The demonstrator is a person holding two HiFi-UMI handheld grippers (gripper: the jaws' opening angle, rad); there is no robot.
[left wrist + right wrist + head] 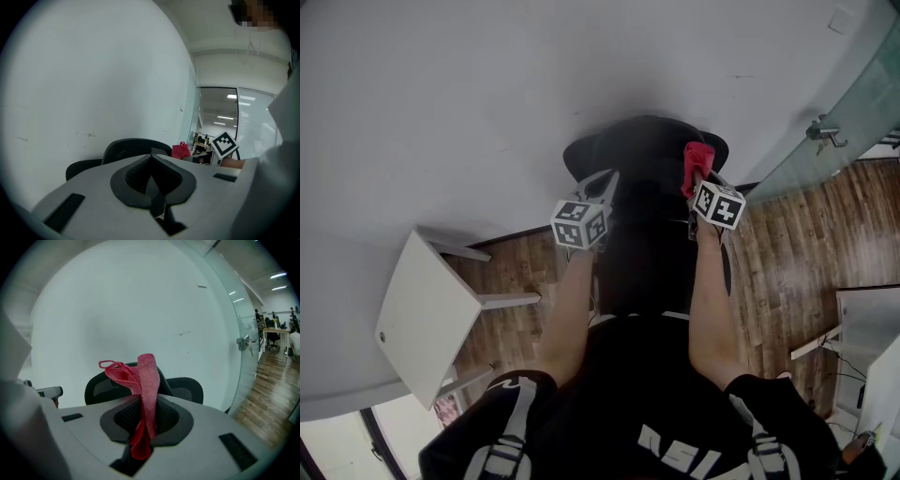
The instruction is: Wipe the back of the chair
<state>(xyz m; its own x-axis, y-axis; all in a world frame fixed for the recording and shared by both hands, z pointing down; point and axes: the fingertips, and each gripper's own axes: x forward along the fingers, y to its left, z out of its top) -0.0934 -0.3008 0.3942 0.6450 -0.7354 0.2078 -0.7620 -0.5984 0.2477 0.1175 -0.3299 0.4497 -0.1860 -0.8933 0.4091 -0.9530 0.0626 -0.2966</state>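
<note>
Chair [647,136] top edge by right claw [140,427] w/ red cloth [147,380], wall [487,94] behind.

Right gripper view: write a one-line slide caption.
Right gripper shut on a red cloth, facing the black mesh office chair before a white wall.

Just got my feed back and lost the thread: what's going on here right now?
A person stands over a black office chair by a white wall, with a claw in each hand. The right claw is shut on a red cloth, held near the top of the chair's back. The left claw is shut with nothing in it, level with the right one. I can't tell whether the cloth touches the chair yet.
</note>
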